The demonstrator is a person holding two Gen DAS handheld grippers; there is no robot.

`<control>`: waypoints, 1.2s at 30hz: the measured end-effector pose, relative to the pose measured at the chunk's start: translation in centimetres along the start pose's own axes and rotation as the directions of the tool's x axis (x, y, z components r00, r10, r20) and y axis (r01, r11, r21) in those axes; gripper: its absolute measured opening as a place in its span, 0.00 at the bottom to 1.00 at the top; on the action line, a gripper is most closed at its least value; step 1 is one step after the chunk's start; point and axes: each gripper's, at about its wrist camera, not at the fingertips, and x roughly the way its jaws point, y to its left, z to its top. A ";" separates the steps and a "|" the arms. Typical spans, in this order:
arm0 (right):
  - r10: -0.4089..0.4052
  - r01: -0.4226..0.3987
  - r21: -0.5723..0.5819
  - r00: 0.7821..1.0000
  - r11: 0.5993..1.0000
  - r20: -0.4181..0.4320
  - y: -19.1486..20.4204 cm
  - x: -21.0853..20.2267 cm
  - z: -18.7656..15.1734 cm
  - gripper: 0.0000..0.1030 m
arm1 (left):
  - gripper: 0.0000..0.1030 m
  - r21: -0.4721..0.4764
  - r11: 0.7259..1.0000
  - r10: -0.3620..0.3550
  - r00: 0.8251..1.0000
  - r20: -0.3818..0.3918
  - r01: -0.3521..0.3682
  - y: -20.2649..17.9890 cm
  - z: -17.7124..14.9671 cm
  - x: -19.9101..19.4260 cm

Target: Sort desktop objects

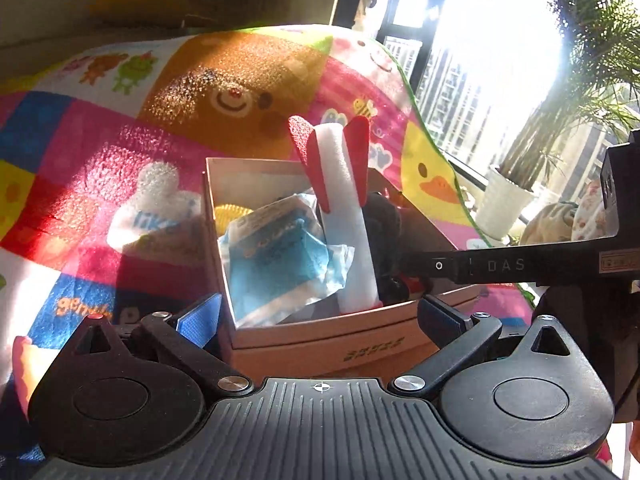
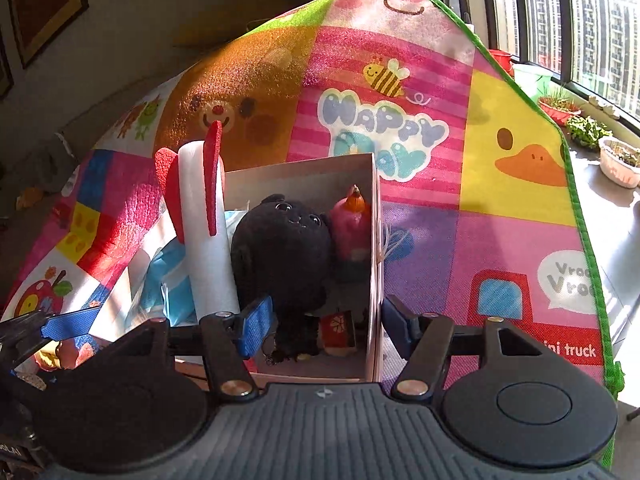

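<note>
Your right gripper (image 2: 326,326) stands with its jaws apart and nothing pressed between the blue pads; the left pad sits inside the cardboard box (image 2: 372,264), just beside the black plush toy (image 2: 282,248), and the right pad sits outside the box's right wall, so the jaws straddle that wall rather than grip anything. My reading is that the plush is already dropped in and you are free to pull away.

Your left gripper (image 1: 320,322) is also spread wide and holds nothing; its pads flank the box's near corner, which looks like a way to steady the box or frame it, though I cannot tell whether either pad touches the cardboard.

Outward from there, the box is where the sorted things collect. The plush leans against the right half, with a pink toy with an orange tip (image 2: 352,220) wedged upright between it and the wall. A white foam plane with red fins (image 2: 200,220) stands tilted on end, probably because it is too long to lie flat. A blue-and-white plastic packet (image 1: 280,256) fills the left side, with something yellow (image 1: 232,216) behind it.

The box rests on a bright cartoon play mat (image 2: 500,240), which looks bare around the box.
</note>
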 end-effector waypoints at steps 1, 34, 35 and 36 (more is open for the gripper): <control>0.020 -0.020 -0.017 1.000 1.000 -0.007 0.6 -0.2 -0.4 0.60 | 1.00 -0.007 1.000 -0.001 1.000 -0.006 0.001 0.2 -0.4 -0.9; 0.233 -0.219 -0.079 0.917 0.973 0.325 4.0 -13.6 4.4 0.36 | 0.46 0.551 0.796 0.265 0.963 0.056 -0.251 -2.9 -1.0 -1.7; 0.238 -0.226 -0.074 0.916 0.971 0.322 3.9 -13.6 4.4 0.36 | 0.43 0.535 0.791 0.295 0.951 0.090 -0.296 -2.3 -0.6 -1.9; 0.244 -0.235 -0.068 0.918 0.970 0.313 3.9 -13.4 4.4 0.36 | 0.43 0.500 0.802 0.318 0.942 0.103 -0.326 -1.6 0.0 -2.1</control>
